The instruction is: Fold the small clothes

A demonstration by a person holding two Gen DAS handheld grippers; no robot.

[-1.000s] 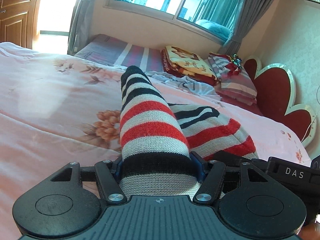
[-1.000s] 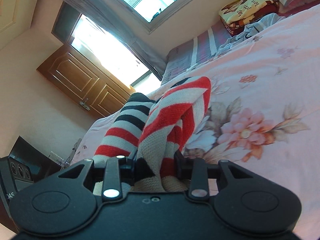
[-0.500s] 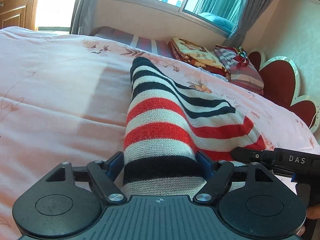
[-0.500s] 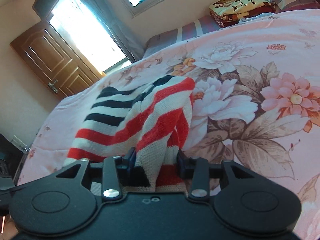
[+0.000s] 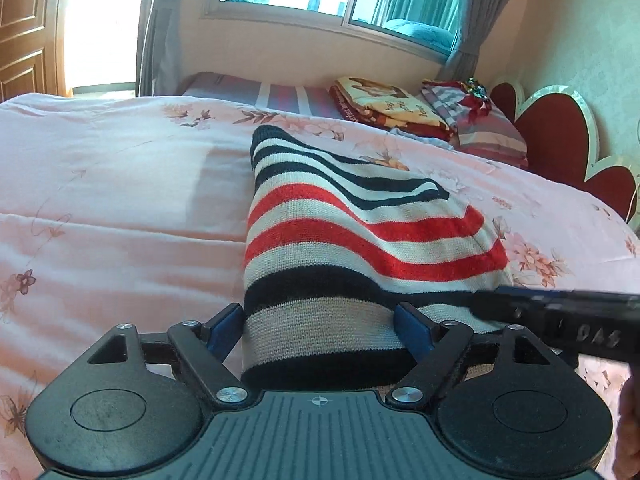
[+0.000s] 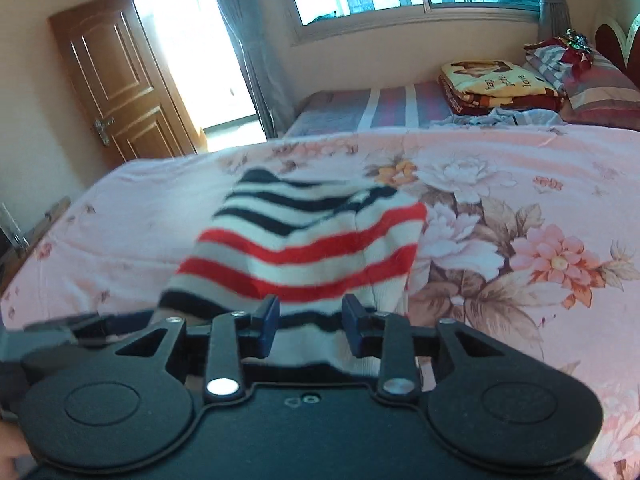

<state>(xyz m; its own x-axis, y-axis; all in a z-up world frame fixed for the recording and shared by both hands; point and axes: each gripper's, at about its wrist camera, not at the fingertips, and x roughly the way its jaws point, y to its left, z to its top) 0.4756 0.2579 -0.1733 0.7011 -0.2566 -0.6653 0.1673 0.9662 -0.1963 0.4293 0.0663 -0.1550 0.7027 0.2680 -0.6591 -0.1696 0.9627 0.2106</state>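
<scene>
My left gripper has its blue fingers spread wide, with the near end of the striped knit filling the space between them. I cannot tell if they are squeezing it or just around it. The knit has red, white and black stripes. It stretches away in front of my fingers and lies on the pink flower bedspread. My right gripper has its fingers apart, with the knit's edge lying loose between them. Far ahead sits a folded blanket.
</scene>
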